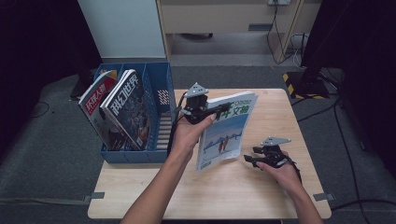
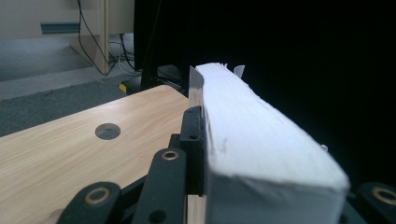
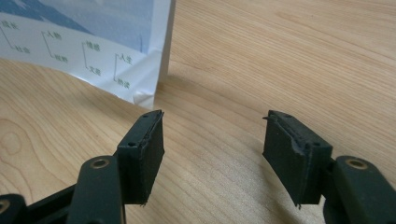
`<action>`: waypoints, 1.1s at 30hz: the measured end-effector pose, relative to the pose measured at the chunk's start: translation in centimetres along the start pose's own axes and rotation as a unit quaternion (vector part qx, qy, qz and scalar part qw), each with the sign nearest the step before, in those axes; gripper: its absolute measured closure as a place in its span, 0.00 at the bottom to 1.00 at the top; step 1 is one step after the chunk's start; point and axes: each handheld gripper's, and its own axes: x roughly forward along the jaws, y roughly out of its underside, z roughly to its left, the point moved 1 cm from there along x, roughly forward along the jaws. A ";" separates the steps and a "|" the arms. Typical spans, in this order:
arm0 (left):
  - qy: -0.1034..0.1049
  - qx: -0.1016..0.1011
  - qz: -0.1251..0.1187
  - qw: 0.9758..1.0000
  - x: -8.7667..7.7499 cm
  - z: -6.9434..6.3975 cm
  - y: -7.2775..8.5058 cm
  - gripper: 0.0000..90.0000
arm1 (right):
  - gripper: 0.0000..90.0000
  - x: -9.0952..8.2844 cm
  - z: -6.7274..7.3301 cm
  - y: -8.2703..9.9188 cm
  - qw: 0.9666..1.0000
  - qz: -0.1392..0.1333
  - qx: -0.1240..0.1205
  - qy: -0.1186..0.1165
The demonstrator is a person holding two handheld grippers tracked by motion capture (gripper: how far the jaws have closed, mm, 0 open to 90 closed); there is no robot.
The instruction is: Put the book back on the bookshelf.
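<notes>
Jaws of the left gripper (image 1: pixel 219 110) squeeze the magazine (image 1: pixel 227 128), holding it tilted up with its bottom corner by the desk (image 1: pixel 271 116). Right gripper (image 1: pixel 250 156) jaws stand apart, grasping nothing, near that corner.

- Light wooden table (image 1: pixel 261 186), pale grain, with a round grey plug (image 2: pixel 107 131) set into the top near one edge.
- Blue file rack (image 1: pixel 156 88) sits on its left end, holding two magazines (image 1: pixel 116 109) that lean over.
- Green and white magazine (image 1: pixel 226 128) stands tilted, bottom corner down on the wood mid-table.
- Grey carpeted floor (image 1: pixel 56 158) under the whole thing.
</notes>
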 end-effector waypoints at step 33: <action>-0.017 -0.034 -0.044 0.998 -5.2 1.0 -0.2 0.81 | 0.28 0.6 -1.2 0.8 0.994 0.013 -0.003 0.106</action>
